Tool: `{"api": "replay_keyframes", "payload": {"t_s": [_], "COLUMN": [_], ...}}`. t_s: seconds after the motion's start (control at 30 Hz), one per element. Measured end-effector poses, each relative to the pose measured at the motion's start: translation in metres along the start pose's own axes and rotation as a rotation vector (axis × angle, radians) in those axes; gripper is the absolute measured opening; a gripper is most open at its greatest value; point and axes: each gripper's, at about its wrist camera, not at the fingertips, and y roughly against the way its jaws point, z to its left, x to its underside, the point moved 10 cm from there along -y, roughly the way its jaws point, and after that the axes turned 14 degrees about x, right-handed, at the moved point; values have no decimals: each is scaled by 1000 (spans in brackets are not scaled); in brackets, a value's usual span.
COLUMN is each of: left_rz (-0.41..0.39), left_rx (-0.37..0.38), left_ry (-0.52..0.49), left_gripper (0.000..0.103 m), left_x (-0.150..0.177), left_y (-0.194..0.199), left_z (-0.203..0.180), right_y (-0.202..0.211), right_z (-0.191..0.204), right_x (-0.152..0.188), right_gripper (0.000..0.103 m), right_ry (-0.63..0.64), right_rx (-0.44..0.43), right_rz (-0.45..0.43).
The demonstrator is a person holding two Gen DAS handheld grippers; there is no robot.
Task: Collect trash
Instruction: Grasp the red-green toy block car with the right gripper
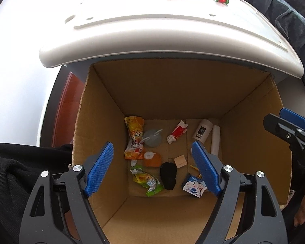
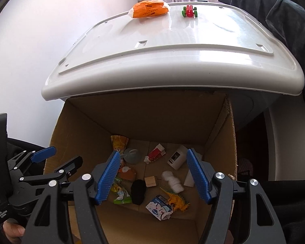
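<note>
Both grippers hung over the open cardboard box [image 1: 244, 142] that sat tucked against the front edge of the white table [image 1: 152, 32], pointing steeply down into it. The left gripper [image 1: 152, 168] had its blue fingers [image 1: 100, 168] spread wide with nothing between them, and the right gripper [image 2: 154, 175] was the same deal, fingers [image 2: 198, 177] apart and empty.

All the trash was already lying on the bottom of the box. Toward the far left corner there was a yellow-orange snack bag [image 1: 134, 136], with a grey plastic lid [image 1: 152, 138] just beside it. Near the back sat a crumpled red and white wrapper [image 1: 178, 132], and over to the right a white cup [image 1: 202, 131] lay on its side next to a white tube [image 1: 215, 140]. In the middle were an orange packet [image 1: 152, 158], a small wooden block [image 1: 180, 161] and a black lump [image 1: 168, 174] that I couldn't identify. A green snack wrapper [image 1: 148, 181] lay toward the near left, and a blue and white carton [image 1: 193, 187] toward the near right. From the right side I could also see a white wad of cotton [image 2: 172, 180] and a yellow toy dinosaur [image 2: 178, 200] touching the carton.

Up on the table, well apart from the box, an orange tissue pack [image 2: 149, 10] and a red and green toy car [image 2: 189, 11] sat near the far edge. A dark cloth [image 2: 284, 10] hung along the right.
</note>
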Motion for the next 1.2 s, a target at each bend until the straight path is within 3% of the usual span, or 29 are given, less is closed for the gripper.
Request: {"api": "replay_keyframes", "payload": {"t_s": [0.2, 0.3, 0.5, 0.63, 0.73, 0.83, 1.0, 1.2], "left_rz": [-22, -70, -159, -210, -233, -223, -174, -200], "left_rx": [9, 28, 77, 102, 85, 58, 73, 79], "left_ry": [-10, -30, -64, -71, -67, -24, 56, 89], "left_gripper": [78, 78, 78, 78, 78, 78, 78, 78], "left_x": [-12, -36, -124, -185, -211, -216, -214, -216], "left_y": [12, 31, 61, 68, 62, 47, 28, 34], "left_z": [-2, -7, -14, -15, -12, 3, 24, 26], "right_y": [13, 29, 30, -5, -38, -75, -110, -139], "right_z": [-3, -8, -32, -48, -55, -58, -56, -65], "right_x": [-16, -50, -153, -229, -271, -302, -333, -353], "right_gripper": [67, 74, 76, 76, 73, 59, 59, 64], "right_ry": [-4, -22, -44, -39, -45, -56, -59, -67], "right_rx": [-1, -25, 4, 84, 138, 159, 186, 237], "right_rz": [-31, -78, -142, -153, -148, -119, -125, -114]}}
